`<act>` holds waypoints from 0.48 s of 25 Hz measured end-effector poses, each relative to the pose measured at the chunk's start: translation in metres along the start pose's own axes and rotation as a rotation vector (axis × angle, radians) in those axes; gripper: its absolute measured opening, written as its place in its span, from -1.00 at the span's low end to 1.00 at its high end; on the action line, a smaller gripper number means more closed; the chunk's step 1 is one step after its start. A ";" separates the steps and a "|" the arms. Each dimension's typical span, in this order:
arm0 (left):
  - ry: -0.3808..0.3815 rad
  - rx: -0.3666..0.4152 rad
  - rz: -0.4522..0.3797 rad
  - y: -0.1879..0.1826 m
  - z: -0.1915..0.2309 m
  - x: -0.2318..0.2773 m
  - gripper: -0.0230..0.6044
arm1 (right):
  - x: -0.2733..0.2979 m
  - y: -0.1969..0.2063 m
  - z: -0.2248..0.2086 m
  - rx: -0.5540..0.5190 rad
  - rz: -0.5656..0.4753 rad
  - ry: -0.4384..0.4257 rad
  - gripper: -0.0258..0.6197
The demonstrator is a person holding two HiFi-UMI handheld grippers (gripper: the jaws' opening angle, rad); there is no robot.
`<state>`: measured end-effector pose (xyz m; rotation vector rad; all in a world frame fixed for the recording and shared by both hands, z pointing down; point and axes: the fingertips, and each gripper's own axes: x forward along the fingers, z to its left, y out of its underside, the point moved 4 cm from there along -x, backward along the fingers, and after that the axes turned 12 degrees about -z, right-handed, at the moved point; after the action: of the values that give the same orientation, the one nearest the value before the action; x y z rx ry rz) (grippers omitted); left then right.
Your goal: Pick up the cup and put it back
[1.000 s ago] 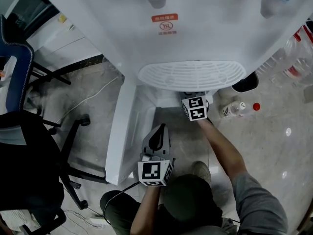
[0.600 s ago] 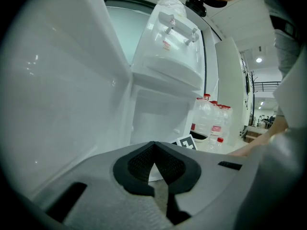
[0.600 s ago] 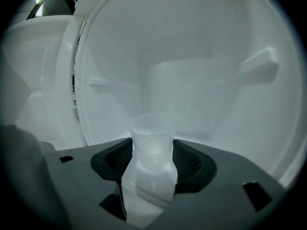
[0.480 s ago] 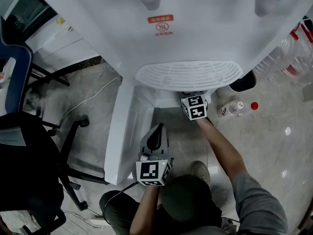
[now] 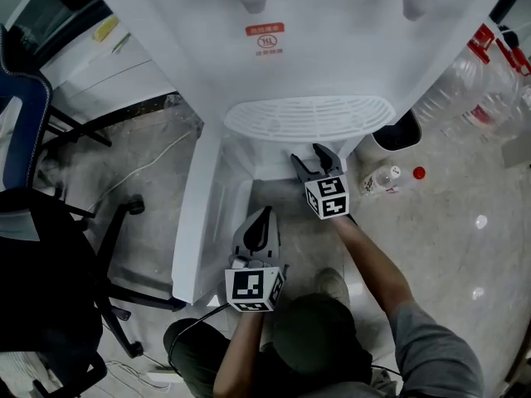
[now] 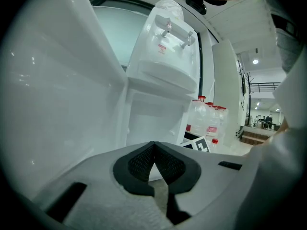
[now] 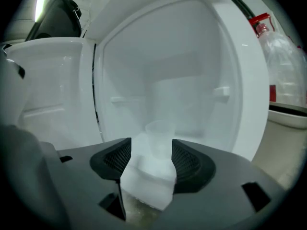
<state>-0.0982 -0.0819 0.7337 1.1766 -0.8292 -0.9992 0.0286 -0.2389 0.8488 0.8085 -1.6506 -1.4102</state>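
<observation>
The right claw is opening off the cup, leaving it standing inside the cabinet. The left claw idles, closed and empty.

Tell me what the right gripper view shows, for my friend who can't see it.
A clear plastic cup stands inside a white compartment, seen in the gap of the right gripper, whose jaws are opening and not touching it. A big water bottle with a red cap shows at the right edge.

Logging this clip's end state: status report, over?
Left gripper shut, idle. Right gripper opening, not touching translucent plastic cup standing inside white dispenser cabinet. Nothing in the way.
</observation>
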 end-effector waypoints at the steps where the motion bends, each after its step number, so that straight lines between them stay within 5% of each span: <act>1: 0.002 0.002 -0.001 -0.001 0.000 -0.001 -0.90 | -0.004 -0.001 0.002 0.006 -0.004 -0.002 -0.10; 4: 0.009 0.008 -0.001 -0.005 -0.001 -0.004 -0.90 | -0.013 -0.005 0.004 0.019 -0.015 -0.001 -0.17; 12: 0.039 0.019 -0.014 -0.029 -0.011 -0.010 -0.90 | -0.051 -0.049 0.017 0.026 -0.107 -0.007 -0.75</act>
<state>-0.0973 -0.0712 0.7032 1.2155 -0.8021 -0.9787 0.0360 -0.1951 0.7907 0.9195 -1.6549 -1.4686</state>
